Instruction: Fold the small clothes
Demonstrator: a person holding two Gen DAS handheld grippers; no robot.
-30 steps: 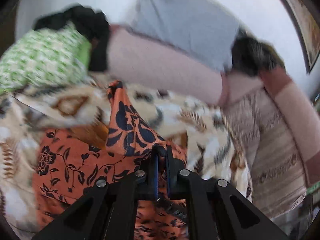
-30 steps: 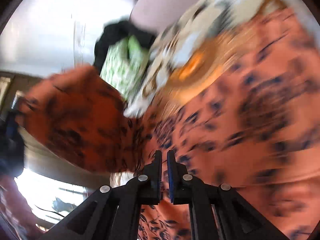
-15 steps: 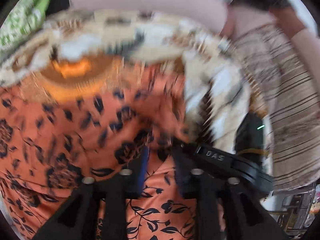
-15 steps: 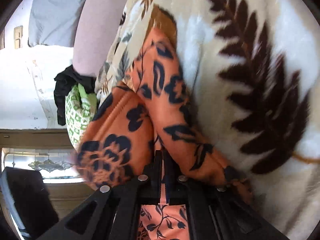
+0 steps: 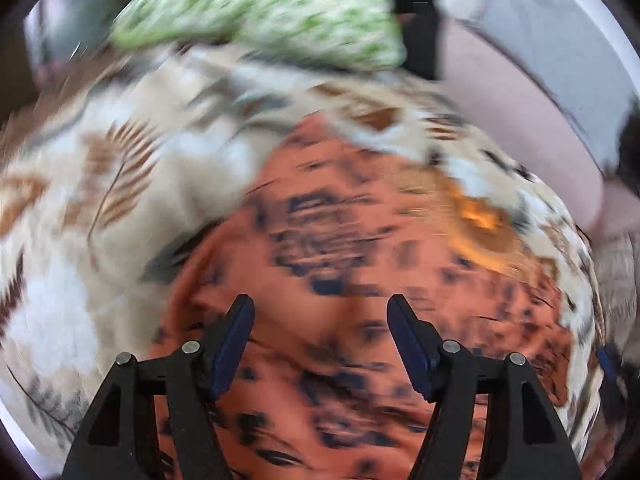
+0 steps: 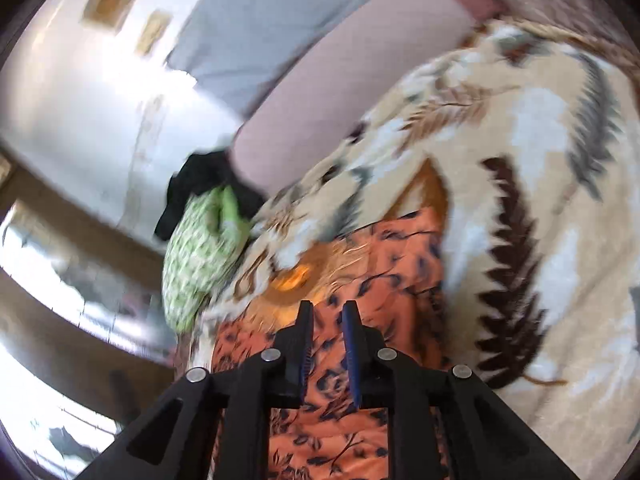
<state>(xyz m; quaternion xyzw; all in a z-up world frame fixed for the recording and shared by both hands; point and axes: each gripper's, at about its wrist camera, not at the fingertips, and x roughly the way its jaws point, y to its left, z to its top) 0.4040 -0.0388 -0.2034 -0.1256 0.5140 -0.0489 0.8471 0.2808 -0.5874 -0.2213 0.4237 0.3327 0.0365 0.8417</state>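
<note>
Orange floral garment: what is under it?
The orange floral garment lies on a cream leaf-print blanket, which shows around its edges. Whatever sits directly beneath the cloth is covered.

left wrist view: close above the orange cloth (image 5: 360, 248), facing down and forward, blurred
right wrist view: tilted, looking along the blanket (image 6: 532, 208) toward the wall (image 6: 80, 92)
shared: orange cloth (image 6: 384, 280), green bundle (image 5: 272, 12) (image 6: 196, 256), blanket (image 5: 80, 220)

An orange garment (image 5: 360, 272) with a dark floral print lies spread flat on a leaf-patterned blanket (image 5: 100, 200), its fabric rumpled in shallow folds. A bundled green-and-white patterned cloth (image 6: 196, 256) sits at the blanket's far edge, against a black garment (image 6: 192, 184).
</note>
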